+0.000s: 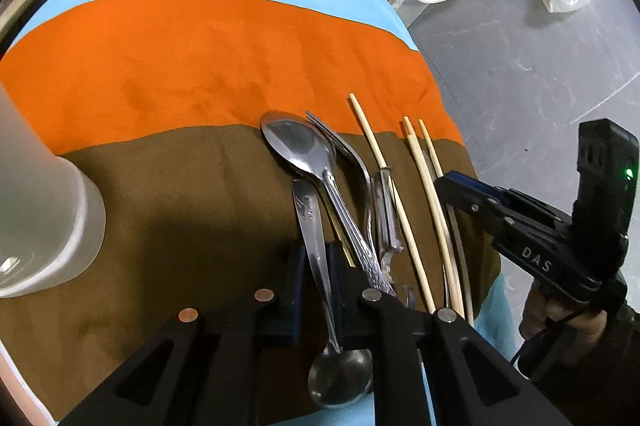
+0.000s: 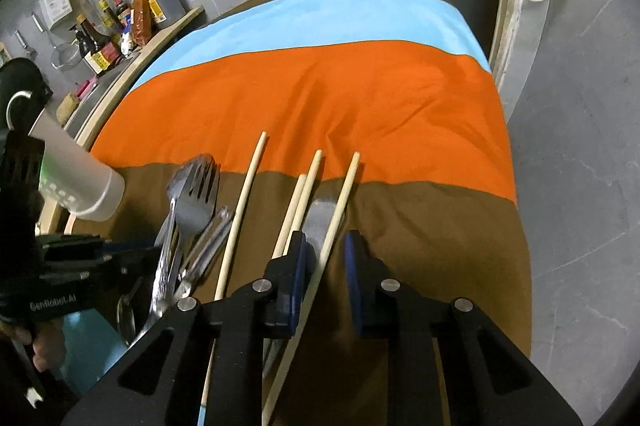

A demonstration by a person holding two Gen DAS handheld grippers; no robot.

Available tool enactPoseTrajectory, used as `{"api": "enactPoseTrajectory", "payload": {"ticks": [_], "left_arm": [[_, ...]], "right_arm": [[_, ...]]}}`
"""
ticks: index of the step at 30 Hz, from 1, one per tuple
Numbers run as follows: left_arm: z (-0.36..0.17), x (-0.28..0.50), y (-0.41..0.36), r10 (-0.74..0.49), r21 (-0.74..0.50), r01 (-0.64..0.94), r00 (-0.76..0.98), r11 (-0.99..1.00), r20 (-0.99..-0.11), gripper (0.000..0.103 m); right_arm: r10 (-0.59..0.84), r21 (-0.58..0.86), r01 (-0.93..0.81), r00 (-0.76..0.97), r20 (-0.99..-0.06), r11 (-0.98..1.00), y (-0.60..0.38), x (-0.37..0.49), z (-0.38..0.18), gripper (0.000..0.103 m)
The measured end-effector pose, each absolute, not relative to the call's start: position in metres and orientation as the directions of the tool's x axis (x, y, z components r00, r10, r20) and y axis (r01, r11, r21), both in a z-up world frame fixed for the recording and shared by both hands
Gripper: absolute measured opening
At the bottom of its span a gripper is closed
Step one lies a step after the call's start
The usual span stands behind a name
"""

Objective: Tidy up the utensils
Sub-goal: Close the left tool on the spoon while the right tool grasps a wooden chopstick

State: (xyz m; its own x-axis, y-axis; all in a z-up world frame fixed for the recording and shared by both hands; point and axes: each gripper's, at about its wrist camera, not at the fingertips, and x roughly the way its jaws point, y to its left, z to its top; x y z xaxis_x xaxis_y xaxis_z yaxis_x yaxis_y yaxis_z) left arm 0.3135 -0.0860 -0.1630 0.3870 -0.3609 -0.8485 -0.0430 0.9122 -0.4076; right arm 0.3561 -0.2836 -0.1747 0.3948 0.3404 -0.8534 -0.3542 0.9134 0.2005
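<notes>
A striped cloth (image 1: 200, 58) of blue, orange and brown covers the table, its brown band holding the utensil pile. Left of the pile stands a white cup (image 1: 44, 218), probably the holder. The left gripper (image 1: 314, 282) brackets a spoon handle (image 1: 316, 250), jaws narrow; contact unclear. The right gripper (image 2: 326, 266), jaws apart, straddles one chopstick (image 2: 336, 214), likely singling it out.

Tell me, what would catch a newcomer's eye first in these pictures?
Probably the striped tablecloth, with its bright orange band between blue and brown. Next, the jumble of metal spoons, a fork and wooden chopsticks on the brown stripe, with the left gripper straddling a spoon handle.
</notes>
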Motion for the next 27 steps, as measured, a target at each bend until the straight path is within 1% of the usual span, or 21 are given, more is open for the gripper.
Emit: {"api": "enactPoseTrajectory", "payload": {"ticks": [7, 9, 11, 13, 15, 17, 20, 27], "left_arm": [[-0.17, 0.329, -0.086, -0.415, -0.46, -0.069, 0.333, 0.885, -0.847, 0.01], [-0.169, 0.327, -0.087, -0.412, -0.46, -0.074, 0.335, 0.885, -0.847, 0.009], [-0.169, 0.328, -0.09, -0.405, -0.456, -0.082, 0.339, 0.886, -0.849, 0.008], [-0.167, 0.324, -0.09, -0.4, -0.452, -0.086, 0.343, 0.888, -0.85, 0.008], [-0.166, 0.318, -0.091, -0.393, -0.445, -0.085, 0.344, 0.892, -0.853, 0.008], [-0.165, 0.314, -0.095, -0.392, -0.445, -0.085, 0.348, 0.891, -0.851, 0.005], [-0.163, 0.304, -0.096, -0.397, -0.454, -0.091, 0.356, 0.886, -0.846, 0.003], [-0.157, 0.282, -0.089, -0.384, -0.456, -0.113, 0.384, 0.883, -0.84, 0.003]], "right_arm": [[0.342, 0.238, -0.315, 0.331, -0.88, 0.919, -0.277, 0.375, -0.183, 0.018], [0.358, 0.274, -0.28, 0.315, -0.879, 0.92, -0.28, 0.379, -0.186, 0.015], [0.375, 0.307, -0.247, 0.309, -0.874, 0.919, -0.286, 0.379, -0.188, 0.009], [0.401, 0.349, -0.21, 0.312, -0.861, 0.913, -0.293, 0.377, -0.191, 0.006], [0.434, 0.397, -0.178, 0.313, -0.845, 0.901, -0.301, 0.373, -0.193, 0.005], [0.456, 0.425, -0.165, 0.32, -0.83, 0.89, -0.305, 0.367, -0.194, 0.005], [0.454, 0.421, -0.168, 0.319, -0.832, 0.891, -0.304, 0.36, -0.196, 0.004], [0.469, 0.428, -0.192, 0.326, -0.821, 0.883, -0.309, 0.353, -0.189, 0.004]]}}
